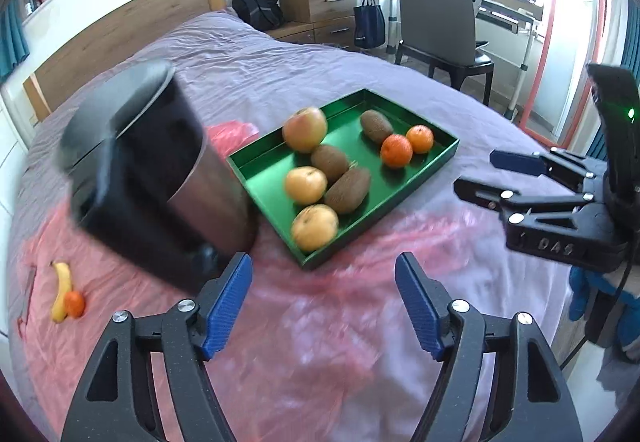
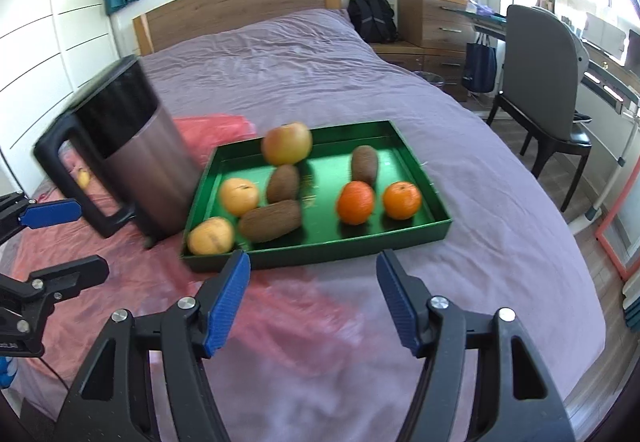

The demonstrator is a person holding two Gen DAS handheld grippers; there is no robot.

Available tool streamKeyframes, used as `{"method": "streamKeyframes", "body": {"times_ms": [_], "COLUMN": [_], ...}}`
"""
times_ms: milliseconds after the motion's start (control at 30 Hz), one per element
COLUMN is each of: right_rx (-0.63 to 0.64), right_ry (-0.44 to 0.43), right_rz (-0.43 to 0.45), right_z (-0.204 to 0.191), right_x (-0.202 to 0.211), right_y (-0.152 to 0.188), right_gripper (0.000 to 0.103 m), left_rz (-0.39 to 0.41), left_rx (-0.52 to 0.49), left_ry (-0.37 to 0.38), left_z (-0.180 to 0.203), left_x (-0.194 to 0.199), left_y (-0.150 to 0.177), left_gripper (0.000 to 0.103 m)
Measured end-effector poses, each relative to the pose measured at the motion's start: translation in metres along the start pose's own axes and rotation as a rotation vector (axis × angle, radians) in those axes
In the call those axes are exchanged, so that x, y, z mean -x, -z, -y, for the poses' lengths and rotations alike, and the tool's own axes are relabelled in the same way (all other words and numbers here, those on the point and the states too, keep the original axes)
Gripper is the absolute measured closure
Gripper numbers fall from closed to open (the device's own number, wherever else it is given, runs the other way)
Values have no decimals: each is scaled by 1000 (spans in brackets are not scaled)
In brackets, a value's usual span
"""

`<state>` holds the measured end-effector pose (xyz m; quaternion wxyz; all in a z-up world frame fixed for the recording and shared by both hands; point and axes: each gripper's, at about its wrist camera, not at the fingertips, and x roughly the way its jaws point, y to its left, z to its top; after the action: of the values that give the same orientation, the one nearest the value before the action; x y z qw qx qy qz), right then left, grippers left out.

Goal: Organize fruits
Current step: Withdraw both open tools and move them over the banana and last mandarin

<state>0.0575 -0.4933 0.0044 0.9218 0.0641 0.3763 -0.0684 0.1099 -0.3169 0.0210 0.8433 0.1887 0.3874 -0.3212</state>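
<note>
A green tray [image 1: 384,209] [image 2: 320,246] lies on the purple bed. It holds a reddish apple [image 1: 305,129], two yellow apples [image 1: 306,185], three brown kiwis [image 1: 347,189] and two oranges [image 1: 396,150] [image 2: 355,202]. A banana [image 1: 62,290] and another orange [image 1: 75,304] lie together far left on the pink sheet. My left gripper [image 1: 322,266] [image 2: 90,238] hovers open in front of the tray, with nothing between its fingers. My right gripper [image 2: 313,262] [image 1: 478,171] is also open and empty, to the right of the left one.
A tall steel and black kettle [image 1: 160,169] [image 2: 148,161] stands against the tray's left side. A crumpled pink plastic sheet [image 1: 320,322] covers the near bed. A grey chair [image 1: 436,21], desk and drawers stand beyond the bed on the right.
</note>
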Motion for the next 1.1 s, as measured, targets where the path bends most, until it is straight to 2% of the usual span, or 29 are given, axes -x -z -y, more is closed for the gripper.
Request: {"method": "streamKeyframes", "body": {"times_ms": [167, 433, 633, 933, 1100], "right_rx": [32, 140, 229, 340, 374], "right_ry": [-52, -139, -229, -345, -384], "right_rz": [-9, -56, -75, -126, -160], "right_z": [-37, -112, -172, -265, -301], "right_x": [15, 24, 28, 4, -23], "right_y": [13, 32, 39, 40, 37], "right_gripper": [0, 0, 0, 0, 0], "left_rz": [-27, -46, -67, -85, -98], "left_rx": [19, 100, 159, 279, 327], "left_ry": [-48, -121, -178, -233, -245], "left_z": [-29, -84, -132, -211, -247], "left_x": [22, 51, 63, 70, 62], "left_y": [41, 93, 126, 167, 180], "left_gripper": [33, 24, 24, 24, 24]}}
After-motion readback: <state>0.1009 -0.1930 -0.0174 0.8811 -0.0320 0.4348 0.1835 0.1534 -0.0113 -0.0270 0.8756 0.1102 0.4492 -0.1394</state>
